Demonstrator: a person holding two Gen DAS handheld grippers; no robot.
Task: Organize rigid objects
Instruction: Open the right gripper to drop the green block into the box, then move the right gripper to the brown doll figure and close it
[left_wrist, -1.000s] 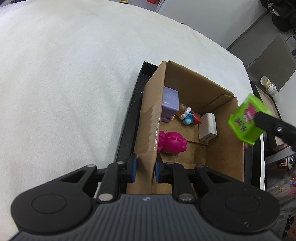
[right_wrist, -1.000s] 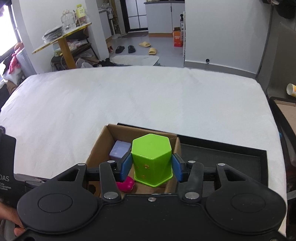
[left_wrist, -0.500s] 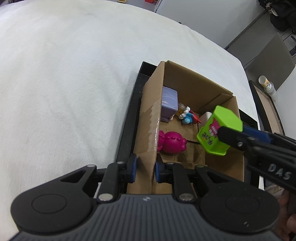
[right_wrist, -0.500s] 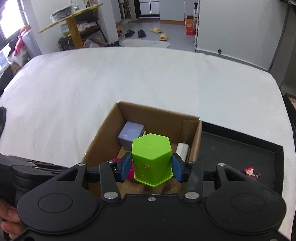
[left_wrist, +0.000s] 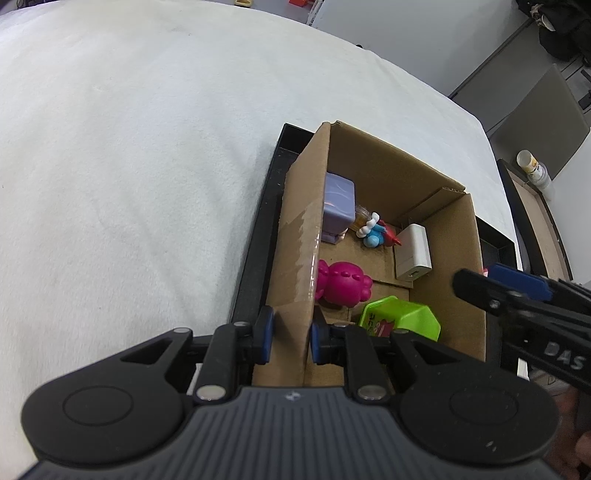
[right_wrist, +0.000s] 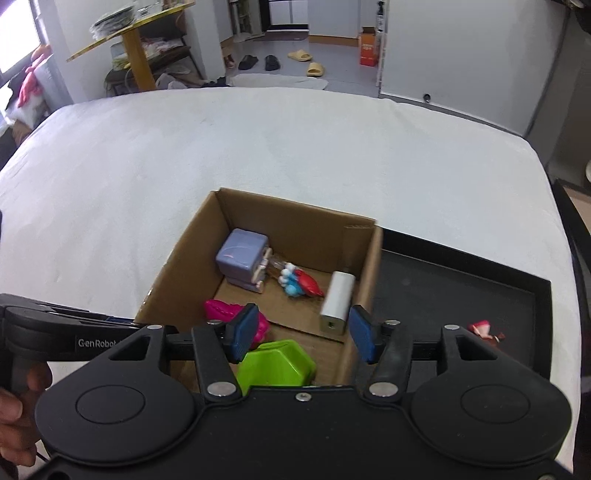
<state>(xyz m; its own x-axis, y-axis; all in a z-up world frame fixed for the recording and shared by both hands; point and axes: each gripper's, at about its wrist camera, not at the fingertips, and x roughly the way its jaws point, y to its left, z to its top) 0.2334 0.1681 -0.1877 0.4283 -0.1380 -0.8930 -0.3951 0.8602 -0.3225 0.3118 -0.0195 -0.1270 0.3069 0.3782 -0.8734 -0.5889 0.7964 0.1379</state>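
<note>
**Two tools at the box, one toy left on the tray**

Two tools work the same cardboard box (left_wrist: 436, 206). The right tool (right_wrist: 299, 334) hangs over the box's near end, its jaws opening with nothing between the blue pads (right_wrist: 243, 330); the green hexagonal cup (right_wrist: 275, 363) lies on its side on the box floor just beneath them, already free. The left tool (left_wrist: 290, 338) is pinched on the box's side wall, one pad outside and one inside, which looks like bracing the box in place.

Outward from the cup, the box also holds a magenta figure (left_wrist: 341, 282) just beside it, a white charger block (left_wrist: 413, 253) against the far-right wall, a small blue-and-red figurine (left_wrist: 376, 234), and a lavender cube (left_wrist: 338, 203) in the far corner. The box stands on a black tray (right_wrist: 461, 280), which rests on the white-covered surface (left_wrist: 129, 166).

The coming move likely turns on the small red-and-pink toy (right_wrist: 484, 328), alone on the tray outside the box. It lies to the right of the right tool, past the box's right wall, with its long axis running roughly across the view. The right hand is clearly the nearer one; the left is occupied at the opposite wall. Reaching it should mean clearing the box rim first.
</note>
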